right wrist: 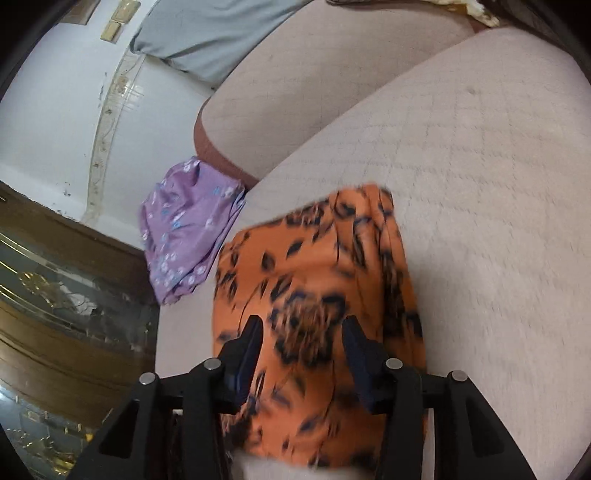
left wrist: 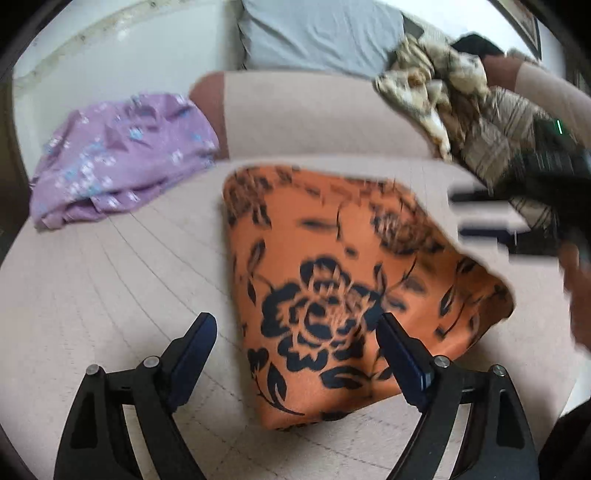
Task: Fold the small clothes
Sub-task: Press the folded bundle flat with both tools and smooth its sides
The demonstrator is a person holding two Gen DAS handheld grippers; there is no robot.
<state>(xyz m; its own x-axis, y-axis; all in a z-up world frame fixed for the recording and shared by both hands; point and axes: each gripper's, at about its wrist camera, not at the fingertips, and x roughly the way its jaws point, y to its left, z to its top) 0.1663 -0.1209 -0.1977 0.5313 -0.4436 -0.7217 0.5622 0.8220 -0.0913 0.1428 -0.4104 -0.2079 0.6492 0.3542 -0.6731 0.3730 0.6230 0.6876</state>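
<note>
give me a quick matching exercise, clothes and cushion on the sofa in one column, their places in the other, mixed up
Things:
1. orange floral garment
2. purple floral garment
3. beige patterned clothes pile
4. grey cushion

Places (left wrist view):
a. back of the sofa, top of view
b. sofa seat, far left end
c. right side, heaped against the backrest
d. middle of the seat, just ahead of the open left tool

Pairs: 1-d, 2-b, 3-c, 4-a
</note>
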